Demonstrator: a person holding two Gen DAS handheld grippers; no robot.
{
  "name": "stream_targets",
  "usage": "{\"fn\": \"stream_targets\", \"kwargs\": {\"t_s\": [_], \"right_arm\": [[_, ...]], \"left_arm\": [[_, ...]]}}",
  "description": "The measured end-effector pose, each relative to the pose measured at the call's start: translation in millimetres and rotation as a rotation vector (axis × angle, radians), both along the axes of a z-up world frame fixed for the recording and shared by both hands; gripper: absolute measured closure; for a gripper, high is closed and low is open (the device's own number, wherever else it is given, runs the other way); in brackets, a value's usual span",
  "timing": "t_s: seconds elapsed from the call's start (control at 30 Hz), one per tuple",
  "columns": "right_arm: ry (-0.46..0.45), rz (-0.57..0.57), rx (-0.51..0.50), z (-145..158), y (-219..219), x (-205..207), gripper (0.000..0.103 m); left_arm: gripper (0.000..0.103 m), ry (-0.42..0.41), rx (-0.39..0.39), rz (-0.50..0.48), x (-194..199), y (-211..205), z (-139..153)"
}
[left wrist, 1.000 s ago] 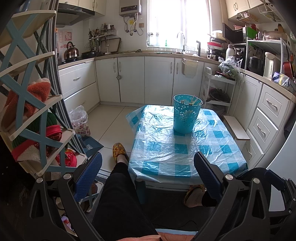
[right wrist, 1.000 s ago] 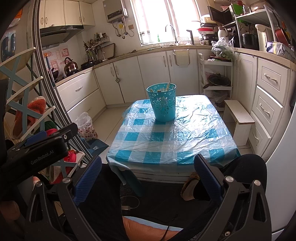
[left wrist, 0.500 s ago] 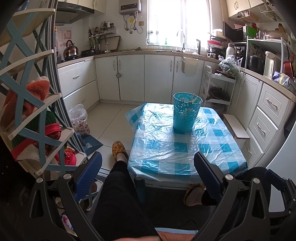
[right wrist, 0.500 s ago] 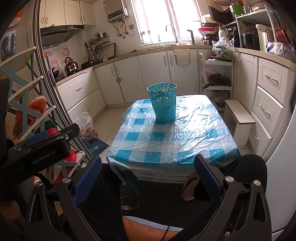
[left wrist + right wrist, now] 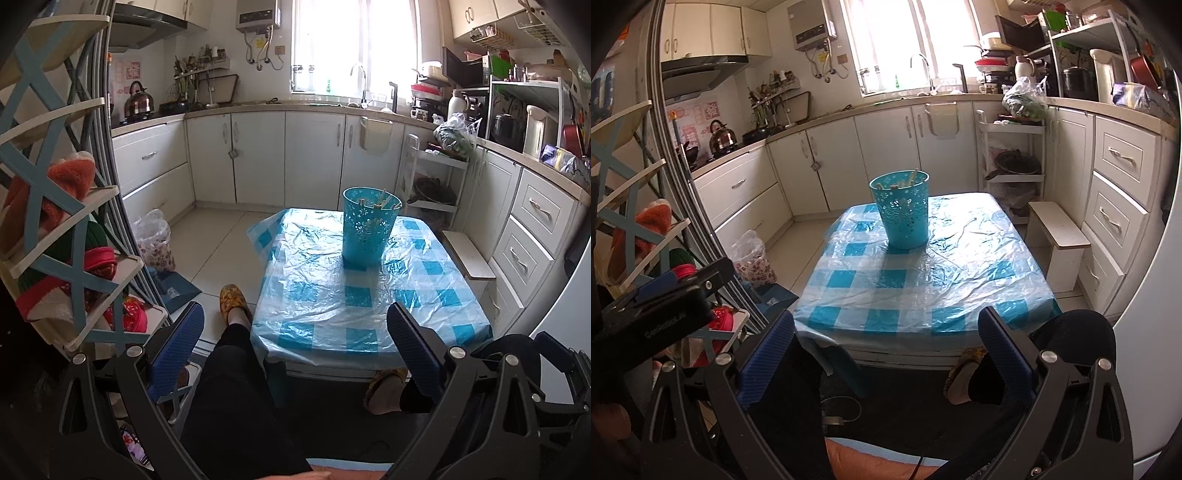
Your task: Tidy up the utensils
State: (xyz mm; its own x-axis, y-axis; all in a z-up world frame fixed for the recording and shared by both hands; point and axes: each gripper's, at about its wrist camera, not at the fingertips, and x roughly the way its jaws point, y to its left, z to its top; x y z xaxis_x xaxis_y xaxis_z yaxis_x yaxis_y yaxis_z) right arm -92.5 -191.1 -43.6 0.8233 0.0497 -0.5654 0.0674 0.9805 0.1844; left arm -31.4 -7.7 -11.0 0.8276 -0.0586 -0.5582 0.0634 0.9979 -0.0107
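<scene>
Kitchen table looks done: utensils sit in the teal holder. Left gripper and right gripper both gape wide, holding nothing, probably wrapping up.

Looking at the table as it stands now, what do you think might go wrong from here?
1. The tall blue holder stands alone on loose, wrinkled plastic sheeting; a sideways nudge might tip or slide it.
2. The chopsticks lean inside, tips just above the rim, so pulling one could snag the cut-out wall.
3. Both the left gripper and the right gripper are open and well back from the table, so any reach is long and less steady.
</scene>
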Motion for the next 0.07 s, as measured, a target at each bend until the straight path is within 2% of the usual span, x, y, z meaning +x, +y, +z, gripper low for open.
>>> {"fn": "stream_targets", "kwargs": {"t_s": [0.07], "right_arm": [[0.005,0.005,-0.010,0.0,-0.1,2.0,0.007]], "left_arm": [[0.008,0.003,0.004,0.000,1.2,-2.3,-2.1]]}}
